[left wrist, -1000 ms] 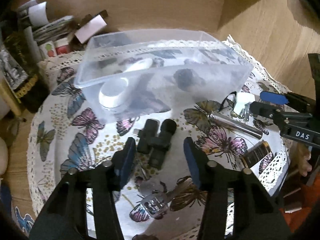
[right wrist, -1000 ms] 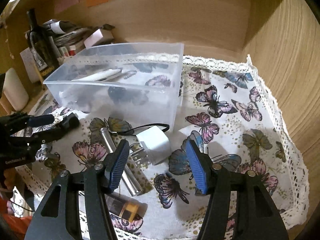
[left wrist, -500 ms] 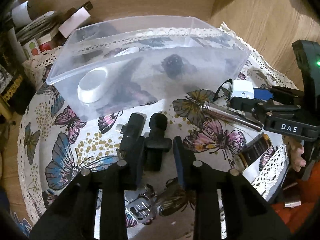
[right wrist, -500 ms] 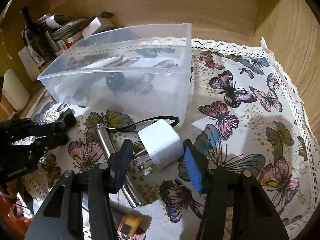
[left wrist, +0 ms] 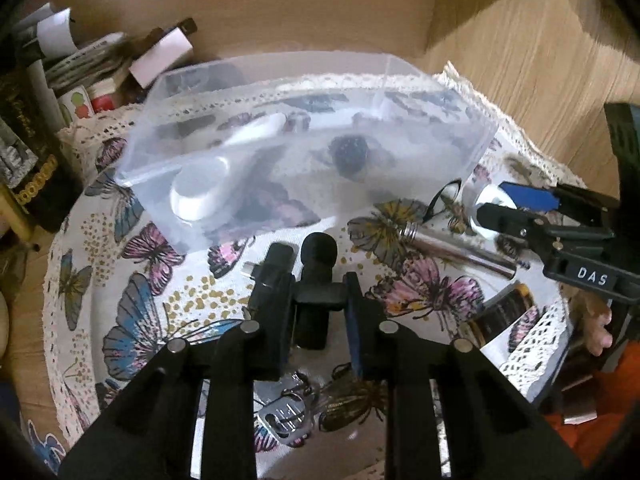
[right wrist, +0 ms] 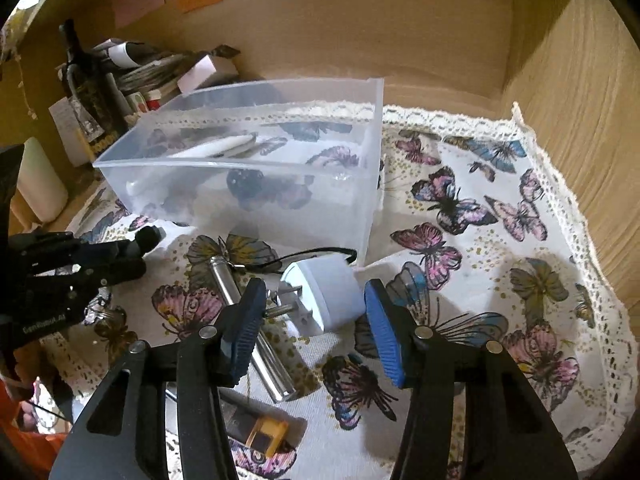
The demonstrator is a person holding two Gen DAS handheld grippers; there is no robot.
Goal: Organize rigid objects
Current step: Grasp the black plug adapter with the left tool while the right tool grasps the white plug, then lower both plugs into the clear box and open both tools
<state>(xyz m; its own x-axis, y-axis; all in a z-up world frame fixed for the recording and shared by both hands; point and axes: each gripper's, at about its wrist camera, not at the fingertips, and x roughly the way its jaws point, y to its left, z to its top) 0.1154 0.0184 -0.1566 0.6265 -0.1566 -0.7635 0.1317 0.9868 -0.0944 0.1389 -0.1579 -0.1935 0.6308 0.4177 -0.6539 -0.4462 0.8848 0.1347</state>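
Note:
My left gripper (left wrist: pixel 318 304) is shut on a black two-lobed plastic gadget (left wrist: pixel 316 264) and holds it just above the butterfly cloth, in front of the clear plastic bin (left wrist: pixel 304 92). It also shows at the left of the right wrist view (right wrist: pixel 132 256). My right gripper (right wrist: pixel 314 320) is open, its blue pads on either side of a white plug adapter (right wrist: pixel 324 292) that lies on the cloth with its prongs to the left; the adapter (left wrist: pixel 490 202) shows between the pads in the left view. The bin holds a white gadget (left wrist: pixel 208 192) and a dark ball (left wrist: pixel 350 152).
A steel cylinder (right wrist: pixel 256 324) with a black cord lies left of the adapter. A yellow-and-black device (right wrist: pixel 256 430) sits near the front edge. A metal key tool (left wrist: pixel 284 416) lies under my left gripper. Bottles and boxes (right wrist: pixel 92 92) crowd the back left. Wooden walls (right wrist: pixel 580 92) close the back and right.
My left gripper has closed on the black gadget and lifted it slightly. My right gripper has moved forward around the white adapter, still open.

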